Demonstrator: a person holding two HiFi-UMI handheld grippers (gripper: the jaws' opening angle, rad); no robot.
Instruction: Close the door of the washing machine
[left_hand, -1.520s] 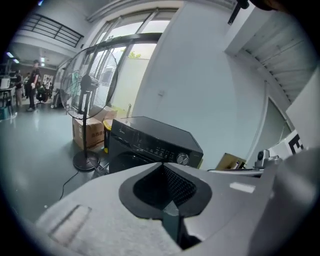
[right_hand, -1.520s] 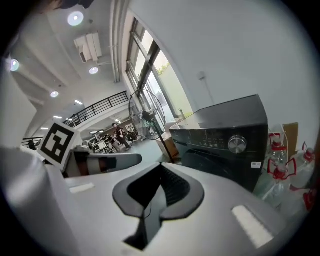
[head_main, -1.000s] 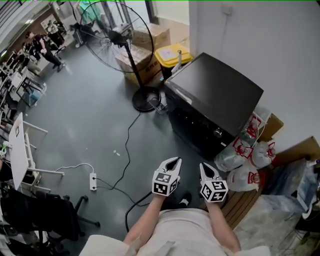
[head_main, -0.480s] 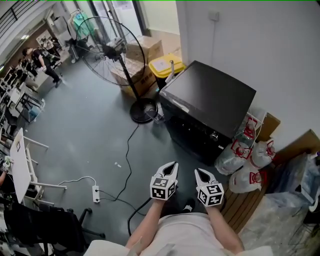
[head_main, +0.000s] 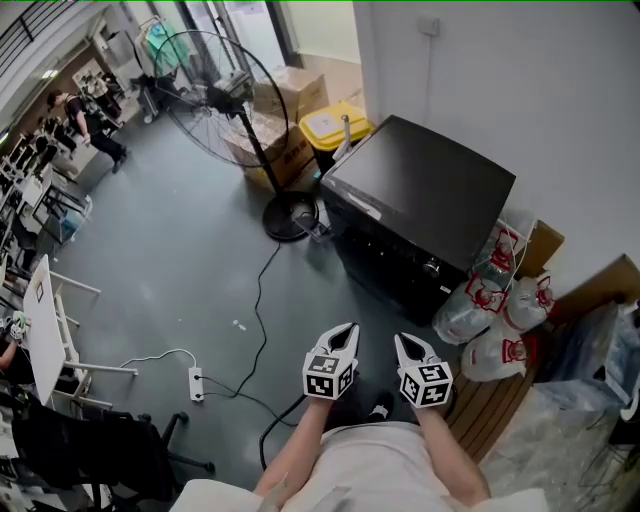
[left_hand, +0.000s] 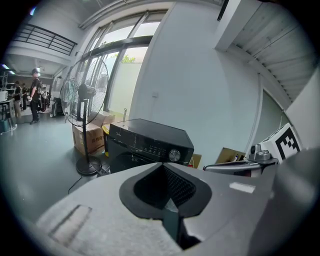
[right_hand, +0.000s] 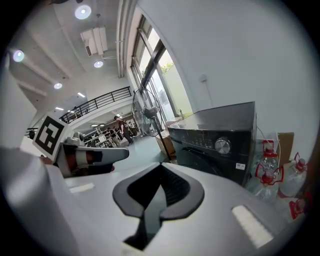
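Change over the last second: almost none. The left gripper (head_main: 348, 330) and right gripper (head_main: 404, 342) sit side by side in front of the person's waist, same as before. Only the head view has slid a little. Both jaws stay clenched with nothing between them.

The washing machine (head_main: 420, 190) is well ahead of the tips and neither gripper touches it. Its door (right_hand: 202, 160) looks flush with the dark front, and no panel swings out in any view. So the door seems to lie shut, as the task wants; whether it is latched I can't tell. With hands parked and clear, the pictures call for no push on it.

Room and edges, near to far:
- Bare floor runs from the feet to the machine front.
- A cable (head_main: 262, 290) crosses it on the left, with a power strip (head_main: 197, 382) further left.
- On the right, wooden boards (head_main: 490, 405) and water bottles (head_main: 470, 310) crowd the machine's right corner.
- The machine backs onto the wall (head_main: 540, 90).
- The fan base (head_main: 290, 215) sits just beside the machine's left corner, so a door swinging that way has tight room.
- Behind it are cardboard boxes (head_main: 290, 95) and a yellow bin (head_main: 335, 122).
- People are far off at upper left.
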